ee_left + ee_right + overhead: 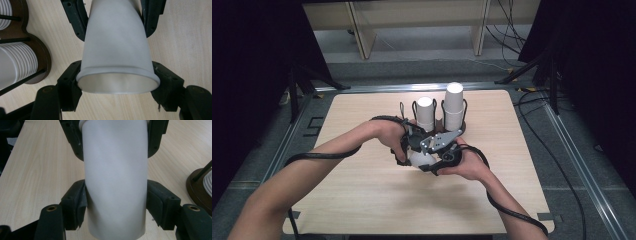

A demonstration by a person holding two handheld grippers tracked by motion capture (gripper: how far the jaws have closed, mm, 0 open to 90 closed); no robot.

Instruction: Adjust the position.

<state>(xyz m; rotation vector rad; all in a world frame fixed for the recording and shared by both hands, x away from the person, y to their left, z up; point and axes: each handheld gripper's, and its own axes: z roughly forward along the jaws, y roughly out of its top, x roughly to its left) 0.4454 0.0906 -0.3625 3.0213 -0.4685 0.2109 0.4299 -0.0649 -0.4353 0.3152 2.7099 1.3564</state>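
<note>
Pale wood table carries a dark cup rack at 12 o'clock, with 2 white stacks. Just in front, at the centre, lies a white paper cup, plain, tapered, rim rolled. It looks light, thin and easily crushed, so grip gently near the rim. The left gripper pinches its rim end; the right gripper pinches its body.

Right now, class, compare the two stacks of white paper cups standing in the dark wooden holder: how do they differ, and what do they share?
The right-hand stack of white paper cups stands taller than the left-hand stack of white paper cups. The right-hand stack rises well above the holder's black rods; the left-hand stack tops out only a little above them. Both are white, upright, and share the dark wooden holder.
</note>
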